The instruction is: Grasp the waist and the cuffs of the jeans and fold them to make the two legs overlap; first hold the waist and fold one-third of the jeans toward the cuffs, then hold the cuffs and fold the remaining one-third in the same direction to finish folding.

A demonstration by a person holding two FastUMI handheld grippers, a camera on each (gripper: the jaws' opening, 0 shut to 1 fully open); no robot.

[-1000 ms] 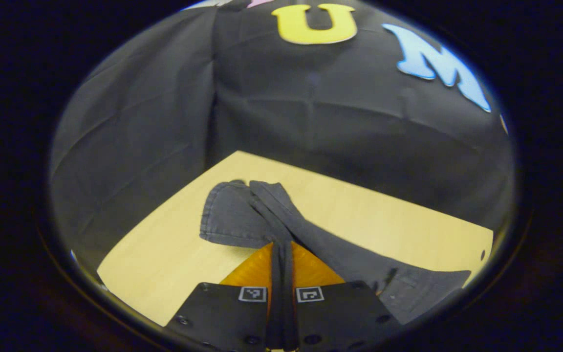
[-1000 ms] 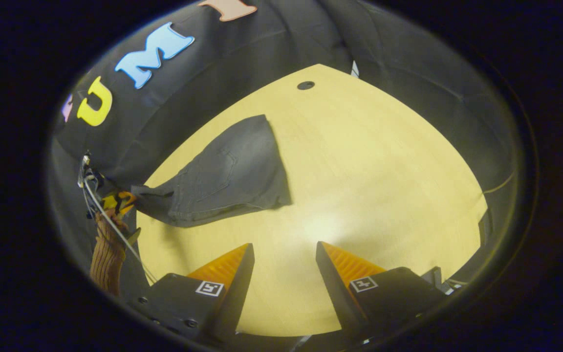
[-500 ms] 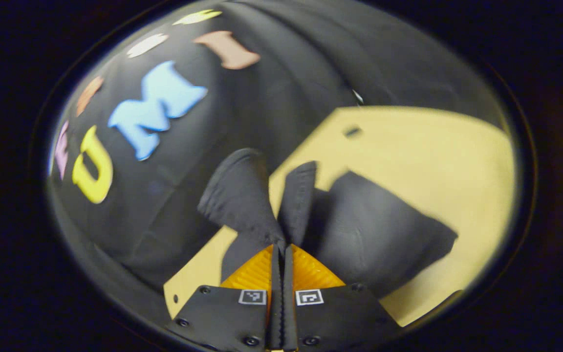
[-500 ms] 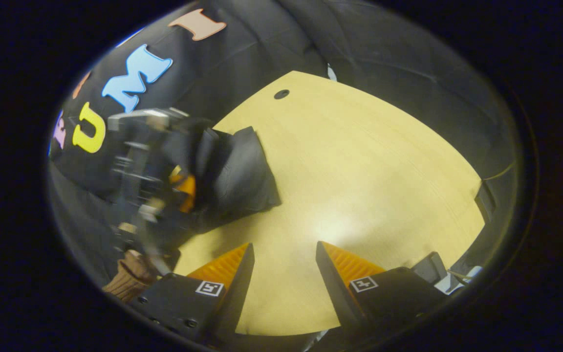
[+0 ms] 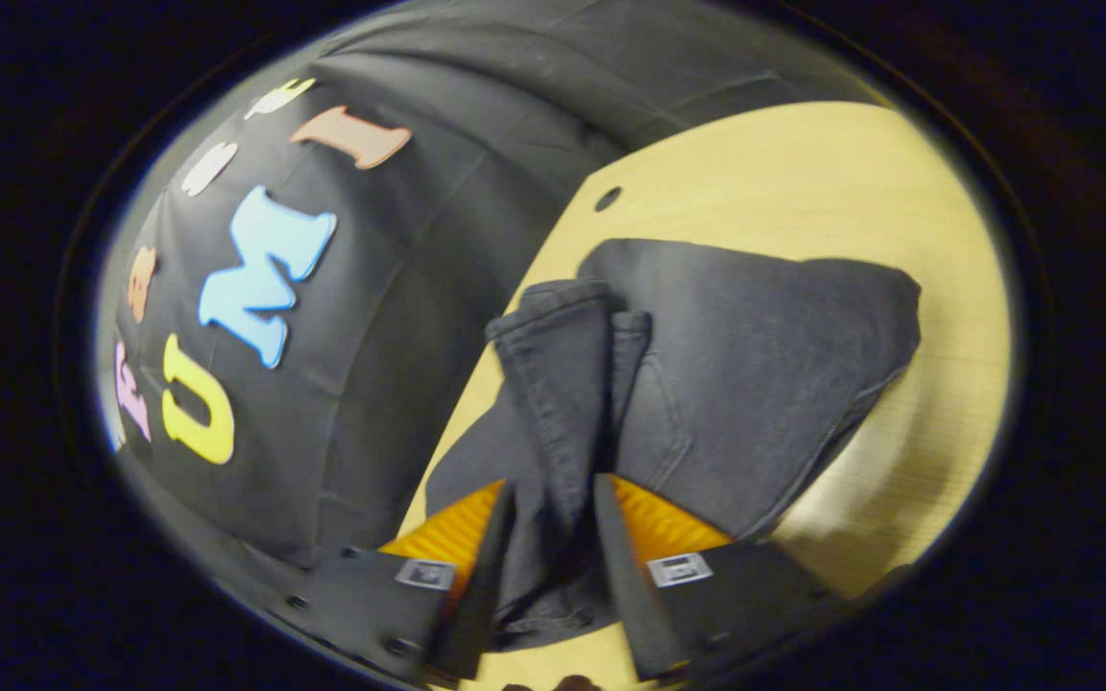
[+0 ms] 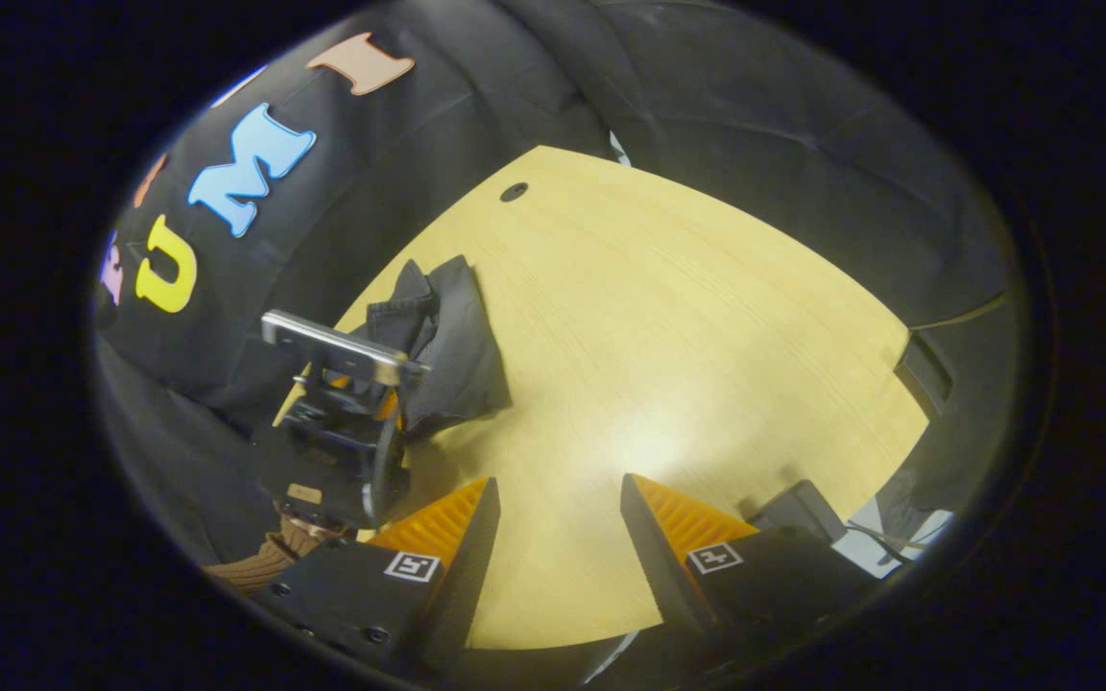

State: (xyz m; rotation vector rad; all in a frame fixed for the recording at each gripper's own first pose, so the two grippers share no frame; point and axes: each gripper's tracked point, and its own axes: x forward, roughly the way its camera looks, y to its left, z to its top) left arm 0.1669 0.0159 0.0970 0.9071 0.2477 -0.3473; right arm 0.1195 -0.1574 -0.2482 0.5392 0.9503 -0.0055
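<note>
Left gripper view: the left hand-held gripper (image 5: 546, 523) has its fingers parted, with the cuff end of the jeans (image 5: 707, 374) lying loose between them, draped over the folded bundle on the worktop (image 5: 803, 173).

Right gripper view: the right hand-held gripper (image 6: 553, 533) is spread wide above bare worktop, grasping nothing; the jeans lie folded near the far-left edge.

I'm seeing dark grey jeans (image 5: 745, 365) lying ahead of my left gripper (image 5: 548, 504) on the pale yellow wood-grain table (image 6: 687, 326); a brown ribbed sleeve (image 6: 260, 566) is showing beside my right gripper (image 6: 553, 509).
</note>
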